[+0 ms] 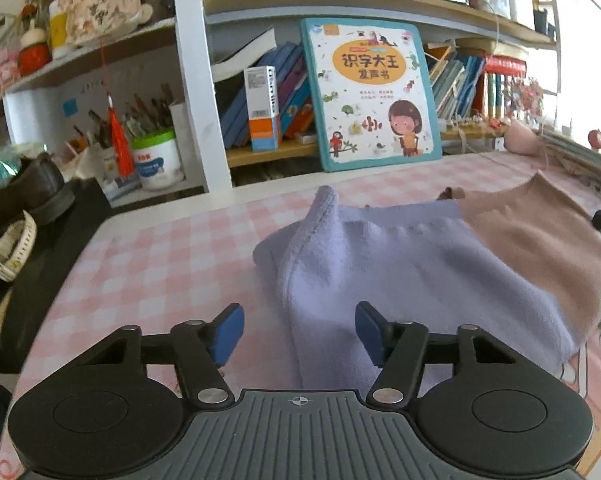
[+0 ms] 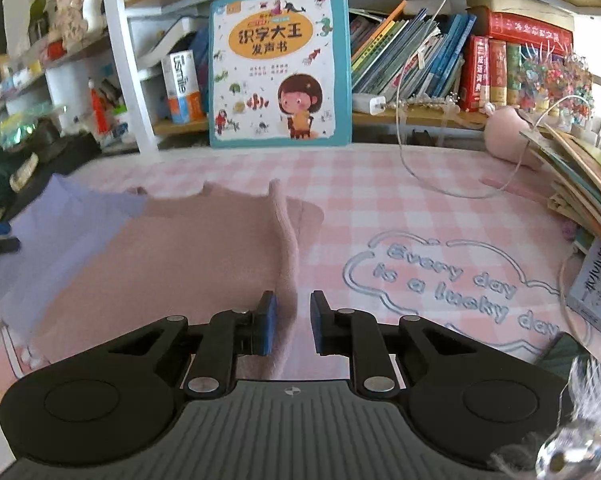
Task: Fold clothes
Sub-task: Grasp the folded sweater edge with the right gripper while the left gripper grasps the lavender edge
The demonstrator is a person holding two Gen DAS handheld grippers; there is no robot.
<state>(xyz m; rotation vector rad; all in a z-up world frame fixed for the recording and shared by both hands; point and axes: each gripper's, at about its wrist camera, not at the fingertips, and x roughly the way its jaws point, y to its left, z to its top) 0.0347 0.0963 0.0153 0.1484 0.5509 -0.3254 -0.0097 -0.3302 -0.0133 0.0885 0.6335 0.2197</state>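
Pink checked desk mat [image 2: 380,184], bookshelf behind, two-tone garment spread out.
Left gripper [image 1: 299,334] gapes over the lavender half's [image 1: 380,272] raised ridge; right gripper [image 2: 292,322], unclenched, straddles the pink half's [image 2: 180,256] fold, running straight ahead.

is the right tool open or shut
Open: the right tool shows a gap between its blue pads, with a raised ridge of the pink garment between them, unclamped.
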